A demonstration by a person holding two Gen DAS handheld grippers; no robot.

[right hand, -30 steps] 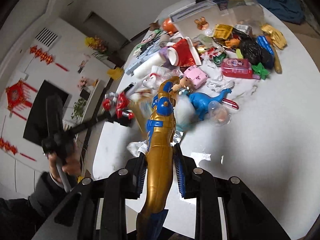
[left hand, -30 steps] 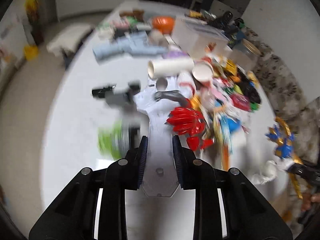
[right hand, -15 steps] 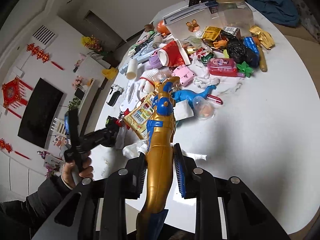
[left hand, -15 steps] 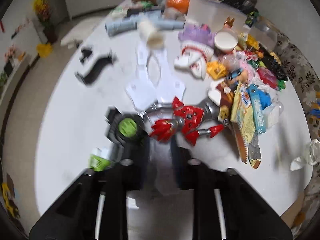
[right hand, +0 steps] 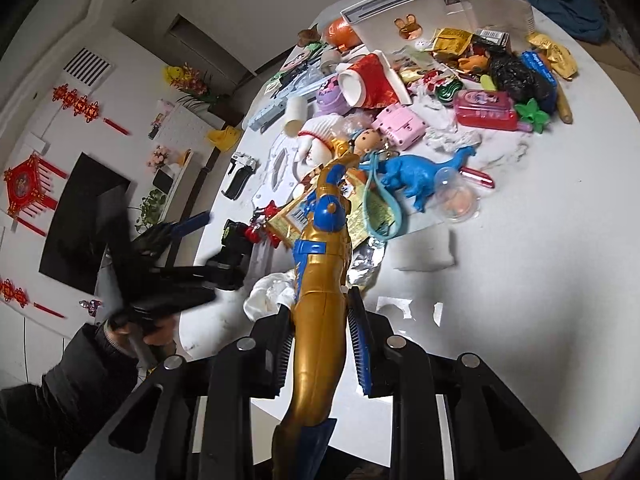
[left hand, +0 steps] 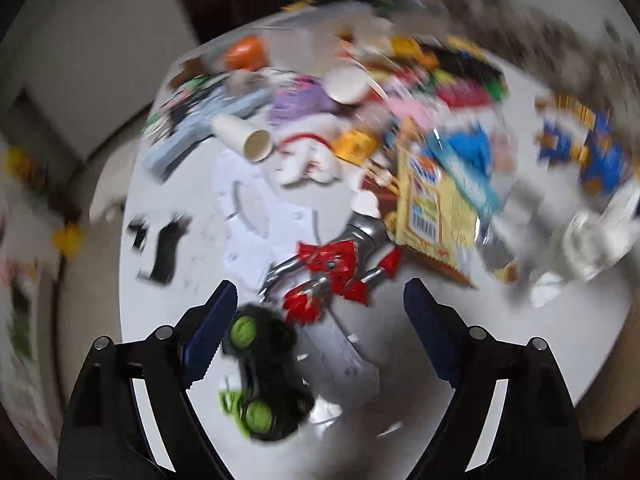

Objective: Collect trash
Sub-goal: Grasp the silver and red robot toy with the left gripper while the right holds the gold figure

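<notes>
1. my left gripper [left hand: 318, 308] stands wide, holding nothing; its two blue pads sit well apart over the near part of the white table [left hand: 520, 344].
2. between those pads lie a black toy car [left hand: 266, 376] with green wheels, a grey foil piece [left hand: 344, 360], and just beyond them a red and silver figure [left hand: 336, 276]. the left view is blurred, so fine contact cannot be told.
3. my right gripper [right hand: 320, 344] is clamped narrow on a gold and blue figure [right hand: 320, 280]. the figure runs lengthwise between the pads, its lower end passing back under the camera and its upper end pointing at the pile.
4. trash on the table: a yellow snack bag [left hand: 432, 216] just right of the red figure, a crumpled tissue [right hand: 268, 294] touching the foil near the gold figure's waist, and scraps of white paper [right hand: 394, 306] on the bare table to the right of my right gripper.
5. further items – a paper cup [left hand: 244, 136] on its side, a red cup [right hand: 368, 80] also on its side, a blue dinosaur [right hand: 416, 178], a pink box [right hand: 398, 126], a clear jar [right hand: 494, 0] at the far edge.
6. in the right view my left gripper appears at the table's left edge – blurred, held in a hand [right hand: 160, 330].
</notes>
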